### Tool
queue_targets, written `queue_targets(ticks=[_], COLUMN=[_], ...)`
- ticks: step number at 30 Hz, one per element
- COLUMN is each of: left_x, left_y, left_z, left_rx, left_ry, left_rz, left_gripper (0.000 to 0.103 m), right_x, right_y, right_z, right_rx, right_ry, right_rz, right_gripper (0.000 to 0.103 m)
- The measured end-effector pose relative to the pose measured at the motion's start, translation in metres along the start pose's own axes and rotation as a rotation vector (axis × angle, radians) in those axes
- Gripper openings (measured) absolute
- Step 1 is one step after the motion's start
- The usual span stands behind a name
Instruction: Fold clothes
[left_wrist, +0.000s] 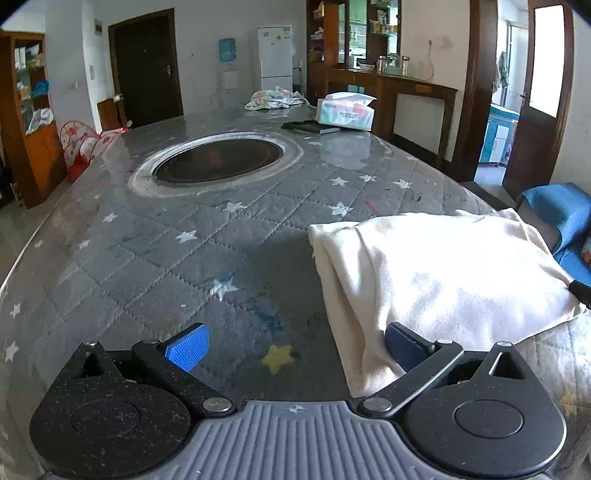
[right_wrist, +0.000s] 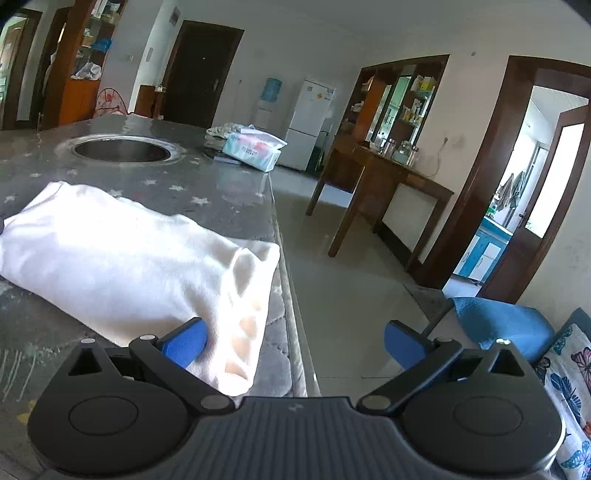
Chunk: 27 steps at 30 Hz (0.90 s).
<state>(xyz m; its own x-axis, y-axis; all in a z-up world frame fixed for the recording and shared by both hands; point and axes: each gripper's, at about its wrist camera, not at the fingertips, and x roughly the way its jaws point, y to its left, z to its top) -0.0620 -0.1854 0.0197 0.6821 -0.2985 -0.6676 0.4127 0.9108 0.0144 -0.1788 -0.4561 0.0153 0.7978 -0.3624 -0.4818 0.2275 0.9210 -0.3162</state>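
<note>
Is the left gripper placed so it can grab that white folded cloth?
Probably yes. The left gripper is open, and the white folded cloth lies on the quilted table right at its right-hand finger. Nothing stands between them; it would only need to shift slightly right.

Your left gripper (left_wrist: 295, 349) and right gripper (right_wrist: 295, 343) both sit low and level, jaws spread wide, blue pads gripping nothing.

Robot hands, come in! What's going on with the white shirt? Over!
Left tool open, right tool open, nothing held. White garment folded on the table by its edge. Tissue pack far off, nothing in the way.
</note>
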Motion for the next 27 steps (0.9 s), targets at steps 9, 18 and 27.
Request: queue_targets(ticks=[9,18,27], left_x=[-0.003,-0.002,0.000], left_y=[-0.008,-0.007,-0.007], left_z=[0.004,0.004,0.002], left_rx=[-0.005,-0.029,-0.044], left_ry=[0.014,0.035,0.044], left_rz=[0.010,0.014,0.012], left_gripper=[0.103,0.103,0.103], right_x=[-0.012,-0.010,-0.002], right_y=[0.018,0.048,0.059], right_z=[0.020,0.022,0.038], right_rx=[-0.010,-0.102,-0.085], right_ry=[-0.068,-0.057,-0.081], right_rz=[0.109,0.163,0.210], right_gripper=[0.103,0.103,0.103])
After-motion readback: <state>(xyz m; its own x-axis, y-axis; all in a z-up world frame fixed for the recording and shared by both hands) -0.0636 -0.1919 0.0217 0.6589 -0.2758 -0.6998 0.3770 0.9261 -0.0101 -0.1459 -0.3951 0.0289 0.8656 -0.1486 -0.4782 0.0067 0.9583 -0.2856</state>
